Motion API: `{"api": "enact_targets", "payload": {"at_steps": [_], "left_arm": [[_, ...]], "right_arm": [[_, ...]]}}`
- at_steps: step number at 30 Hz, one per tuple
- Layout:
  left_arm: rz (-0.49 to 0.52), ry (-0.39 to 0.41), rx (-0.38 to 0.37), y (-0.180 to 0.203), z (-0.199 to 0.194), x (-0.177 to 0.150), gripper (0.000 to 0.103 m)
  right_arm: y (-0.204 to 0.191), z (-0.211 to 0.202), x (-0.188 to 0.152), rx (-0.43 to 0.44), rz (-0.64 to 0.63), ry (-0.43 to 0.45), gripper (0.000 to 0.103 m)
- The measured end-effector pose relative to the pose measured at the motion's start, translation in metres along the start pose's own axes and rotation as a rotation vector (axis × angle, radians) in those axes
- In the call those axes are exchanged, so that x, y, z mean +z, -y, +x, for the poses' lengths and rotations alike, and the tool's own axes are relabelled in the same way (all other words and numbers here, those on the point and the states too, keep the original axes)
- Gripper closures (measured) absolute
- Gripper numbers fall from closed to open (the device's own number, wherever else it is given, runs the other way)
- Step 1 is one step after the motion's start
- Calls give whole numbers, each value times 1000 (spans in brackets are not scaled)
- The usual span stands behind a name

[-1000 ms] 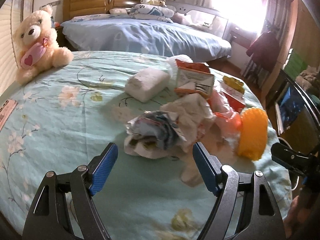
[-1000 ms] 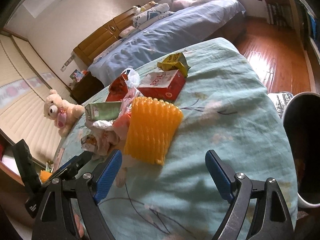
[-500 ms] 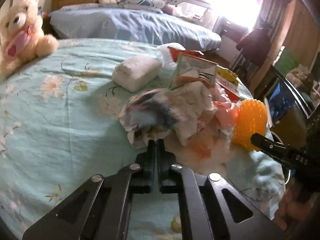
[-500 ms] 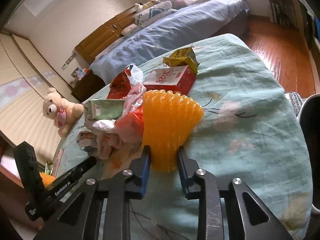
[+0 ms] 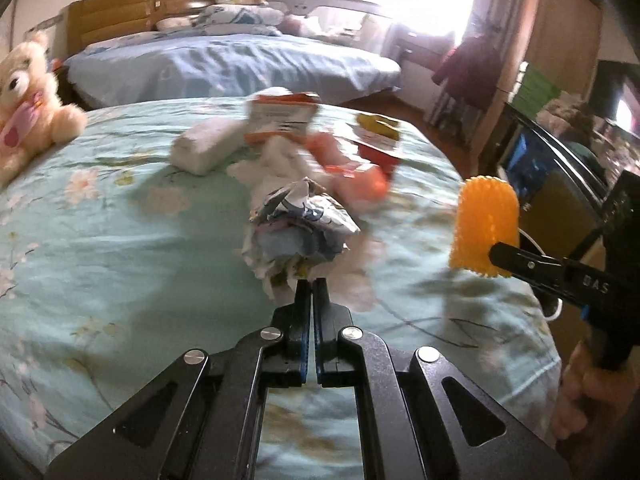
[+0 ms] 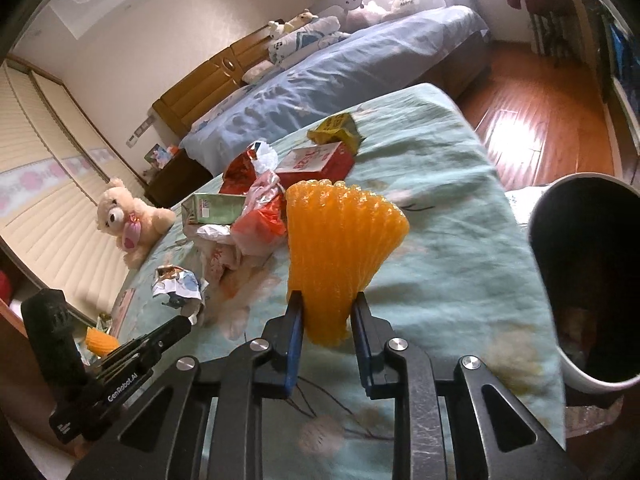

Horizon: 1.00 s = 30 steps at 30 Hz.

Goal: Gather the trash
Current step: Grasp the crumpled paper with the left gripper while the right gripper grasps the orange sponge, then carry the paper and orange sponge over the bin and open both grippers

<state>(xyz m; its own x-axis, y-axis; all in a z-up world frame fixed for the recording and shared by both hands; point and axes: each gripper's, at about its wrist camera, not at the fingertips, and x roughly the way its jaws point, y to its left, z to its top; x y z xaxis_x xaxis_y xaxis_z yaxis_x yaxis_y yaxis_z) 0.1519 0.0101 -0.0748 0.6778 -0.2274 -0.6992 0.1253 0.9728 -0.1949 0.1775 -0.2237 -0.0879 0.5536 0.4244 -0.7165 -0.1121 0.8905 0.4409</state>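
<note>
My left gripper (image 5: 311,286) is shut on a crumpled silver and blue wrapper (image 5: 298,232) and holds it just above the green flowered tablecloth (image 5: 120,240); it also shows in the right wrist view (image 6: 178,288). My right gripper (image 6: 326,304) is shut on an orange foam fruit net (image 6: 340,248), lifted off the cloth; the net also shows in the left wrist view (image 5: 482,228). A pile of trash stays on the table: red bag (image 6: 240,168), red box (image 6: 320,162), green carton (image 6: 210,208), yellow packet (image 6: 336,128).
A dark bin with a white rim (image 6: 588,288) stands beside the table at the right. A teddy bear (image 5: 24,96) sits at the table's left edge. A white tissue pack (image 5: 204,148) lies near the pile. A bed (image 5: 224,64) stands behind.
Both grippers went from open to shut, the left on the crumpled wrapper, the right on the orange net. Both pieces have since been lifted away from the pile.
</note>
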Motion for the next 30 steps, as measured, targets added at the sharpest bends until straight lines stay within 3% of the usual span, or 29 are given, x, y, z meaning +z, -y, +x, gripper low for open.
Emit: {"api": "enact_targets", "payload": {"at_steps": [10, 30], "left_arm": [[75, -31, -104, 56, 6, 0, 102], [211, -71, -204, 147, 25, 0, 102]], "right_arm": [[30, -34, -10, -44, 42, 38, 80], [105, -88, -21, -181, 160, 115, 80]]}}
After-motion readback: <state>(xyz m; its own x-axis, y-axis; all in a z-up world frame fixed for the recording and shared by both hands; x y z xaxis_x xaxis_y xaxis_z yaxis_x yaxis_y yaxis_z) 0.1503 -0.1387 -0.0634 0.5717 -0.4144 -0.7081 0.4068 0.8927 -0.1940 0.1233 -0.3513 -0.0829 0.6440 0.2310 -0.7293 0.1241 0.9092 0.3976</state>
